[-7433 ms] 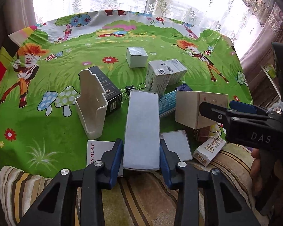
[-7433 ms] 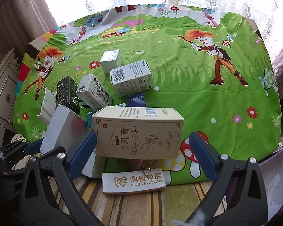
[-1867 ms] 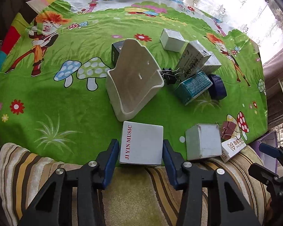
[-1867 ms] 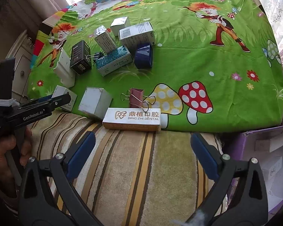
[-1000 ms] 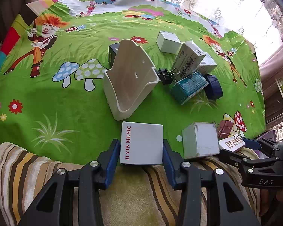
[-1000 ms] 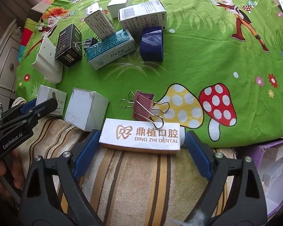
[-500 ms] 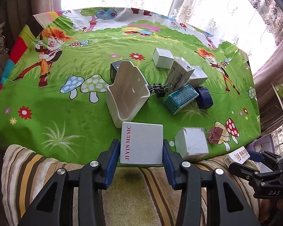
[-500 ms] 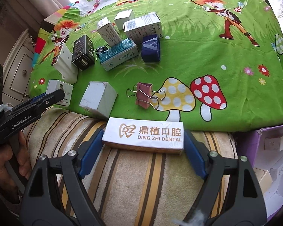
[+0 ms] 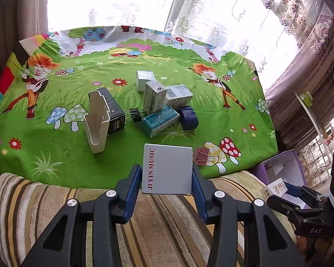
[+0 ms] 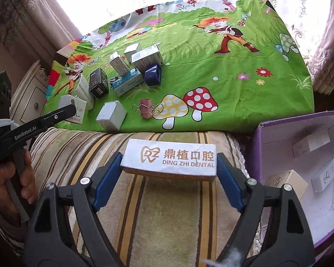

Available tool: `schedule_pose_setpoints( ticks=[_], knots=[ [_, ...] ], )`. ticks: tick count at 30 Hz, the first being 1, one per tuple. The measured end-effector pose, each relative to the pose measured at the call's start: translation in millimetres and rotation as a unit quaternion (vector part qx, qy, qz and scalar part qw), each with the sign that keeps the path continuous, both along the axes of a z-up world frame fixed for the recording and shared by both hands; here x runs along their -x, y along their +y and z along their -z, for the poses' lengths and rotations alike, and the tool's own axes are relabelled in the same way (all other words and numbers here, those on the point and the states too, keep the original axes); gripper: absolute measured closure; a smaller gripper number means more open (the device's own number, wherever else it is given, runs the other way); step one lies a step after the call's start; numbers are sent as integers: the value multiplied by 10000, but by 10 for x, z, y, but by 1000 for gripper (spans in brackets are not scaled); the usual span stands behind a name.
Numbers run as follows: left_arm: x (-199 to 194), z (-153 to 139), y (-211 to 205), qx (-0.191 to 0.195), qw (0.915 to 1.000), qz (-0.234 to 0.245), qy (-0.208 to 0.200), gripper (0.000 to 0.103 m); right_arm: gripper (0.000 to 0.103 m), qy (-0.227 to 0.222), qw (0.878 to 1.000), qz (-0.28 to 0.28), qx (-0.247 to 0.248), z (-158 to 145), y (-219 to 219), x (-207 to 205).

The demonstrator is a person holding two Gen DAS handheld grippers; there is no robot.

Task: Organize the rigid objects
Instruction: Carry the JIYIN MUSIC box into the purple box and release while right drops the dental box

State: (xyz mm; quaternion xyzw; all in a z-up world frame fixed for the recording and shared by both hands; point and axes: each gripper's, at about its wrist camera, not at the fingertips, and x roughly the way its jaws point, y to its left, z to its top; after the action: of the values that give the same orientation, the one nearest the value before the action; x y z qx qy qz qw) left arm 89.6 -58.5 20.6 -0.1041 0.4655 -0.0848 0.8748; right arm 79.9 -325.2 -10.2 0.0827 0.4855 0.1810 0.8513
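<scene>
White card with gold print, the dental box (image 10: pixel 170 160) is clamped at its two short ends by the right gripper (image 10: pixel 169 169), so its long axis runs crosswise between the blue fingers (image 10: pixel 106 175); the face with "DING ZHI DENTAL", a tooth logo and Chinese characters is turned up toward the camera and reads upright. It hangs above the striped cushion (image 10: pixel 167 211), just left of the purple box (image 10: pixel 300 178), which is open and has several pale cartons lying inside. In the left wrist view the same dental box (image 9: pixel 276 188) shows small, near the purple box (image 9: pixel 278 169). The left gripper (image 9: pixel 167 178) is closed on the music box (image 9: pixel 167 169), a flat silver-white square; its red words "JI YIN MUSIC" run along the left edge, reading from the near end to the far end. This box is held over the near edge of the green cloth (image 9: pixel 44 133), on the side of the purple box that faces the cloth. Farther from the purple box, on the cloth, lie a pink clip (image 9: pixel 203 155), a teal carton (image 9: pixel 160 121), a dark blue box (image 9: pixel 188 114), a black clip (image 9: pixel 135 113), a black box (image 9: pixel 113 111) and a cream holder (image 9: pixel 96 122) standing upright. In the right wrist view a plain white box (image 10: pixel 111 115) rests at the edge of the cloth. The left gripper's side (image 10: pixel 33 126) carries the mark "GenRobot.AI".
</scene>
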Motion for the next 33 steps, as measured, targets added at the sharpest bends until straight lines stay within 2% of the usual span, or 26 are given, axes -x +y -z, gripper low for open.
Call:
schedule_pose_setpoints(
  ticks=[3, 7, 13, 20, 29, 31, 33],
  knots=[
    [83, -37, -235, 411, 9987, 306, 51, 58, 18, -139, 9997, 190, -44, -26, -207, 142],
    [225, -130, -631, 512, 9956, 776, -132, 58, 18, -203, 9978, 619, -129, -20, -564, 310],
    [377, -144, -1199, 734, 9852, 1544, -101, 58, 18, -272, 9925, 1186, -117, -8, -1027, 513],
    [597, -115, -1756, 609, 9689, 2394, -160, 58, 18, -202, 9838, 1777, -116, 74, -1509, 683],
    [851, -101, -2245, 394, 9424, 3300, -385, 57, 18, -230, 9698, 2429, 27, 133, -1964, 887],
    [898, -96, -2340, 313, 9359, 3483, -430, 55, 17, -239, 9673, 2526, 29, 140, -2023, 913],
    [947, -94, -2405, 220, 9304, 3627, -486, 45, 17, -253, 9658, 2581, 71, 143, -2053, 929]
  ],
)
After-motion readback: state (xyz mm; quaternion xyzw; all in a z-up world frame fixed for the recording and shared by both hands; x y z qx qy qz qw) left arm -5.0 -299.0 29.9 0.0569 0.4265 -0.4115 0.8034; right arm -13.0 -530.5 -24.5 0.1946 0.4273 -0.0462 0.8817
